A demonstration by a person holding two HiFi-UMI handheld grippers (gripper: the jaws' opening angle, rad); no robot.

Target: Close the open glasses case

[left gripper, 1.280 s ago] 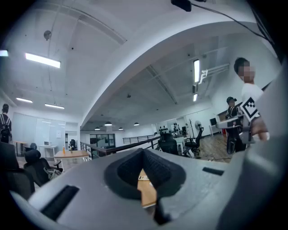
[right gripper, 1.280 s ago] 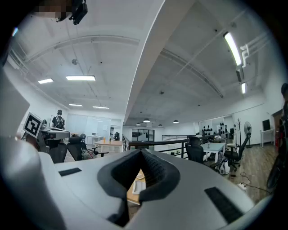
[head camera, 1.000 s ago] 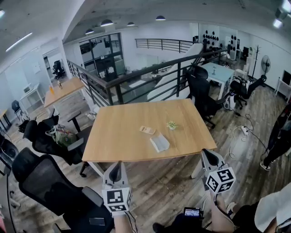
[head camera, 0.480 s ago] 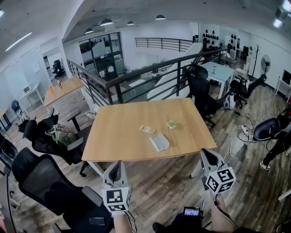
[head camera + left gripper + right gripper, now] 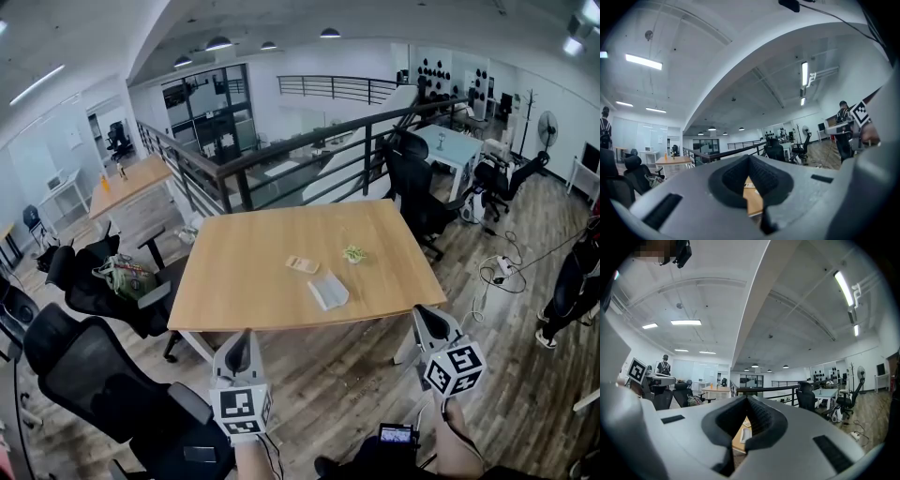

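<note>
The open glasses case (image 5: 328, 291), pale grey-white, lies flat on the wooden table (image 5: 244, 291), right of its middle and near the front edge. Both grippers hang in front of the table, short of its edge and apart from the case. My left gripper (image 5: 241, 337) is at the lower middle, shut with nothing in it. My right gripper (image 5: 424, 317) is at the lower right, also shut and holding nothing. In the right gripper view the case (image 5: 746, 434) shows small through the notch below the closed jaws. The left gripper view shows only a strip of table (image 5: 753, 200) there.
A small tan card-like item (image 5: 302, 264) and a small green object (image 5: 353, 254) lie behind the case. Black office chairs (image 5: 84, 370) stand at the table's left, another (image 5: 417, 192) at its far right. A railing (image 5: 281, 164) runs behind. A person (image 5: 574, 286) stands at the right edge.
Both grippers and the things on the table stay where they were. At the right edge of the head view, a person and a chair have shifted about.
</note>
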